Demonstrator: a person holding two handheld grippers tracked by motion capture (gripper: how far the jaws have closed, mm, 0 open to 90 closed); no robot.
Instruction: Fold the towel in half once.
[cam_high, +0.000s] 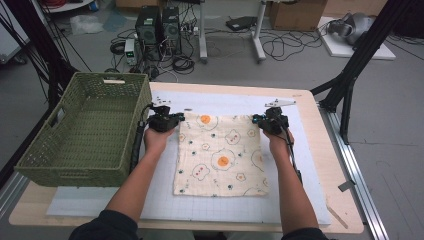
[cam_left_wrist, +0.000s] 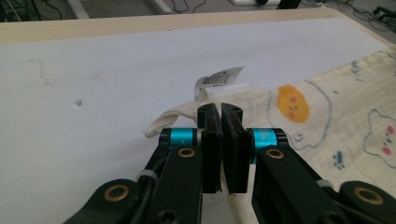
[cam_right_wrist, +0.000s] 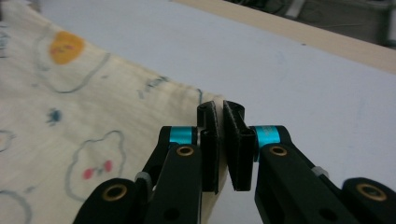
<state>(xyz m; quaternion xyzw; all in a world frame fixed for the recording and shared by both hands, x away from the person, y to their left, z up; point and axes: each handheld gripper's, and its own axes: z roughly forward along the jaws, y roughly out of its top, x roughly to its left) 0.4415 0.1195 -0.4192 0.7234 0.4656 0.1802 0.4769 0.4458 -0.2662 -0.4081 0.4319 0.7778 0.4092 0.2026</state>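
1. The cloth (cam_high: 220, 155) lies flat on the white mat (cam_high: 300, 165), right of the basket (cam_high: 85, 130).
2. The left gripper (cam_high: 172, 119) pinches the cloth's far left corner, beside its tag (cam_left_wrist: 219, 78).
3. The right gripper (cam_high: 260, 120) clamps the far right corner.

In the left gripper view, the cloth's (cam_left_wrist: 299, 121) corner vanishes between the shut jaws, and its label's (cam_left_wrist: 218, 79) print is too small to read. In the right gripper view, the cloth runs off the left edge, and the surface's (cam_right_wrist: 327, 42) far edge is blurred.
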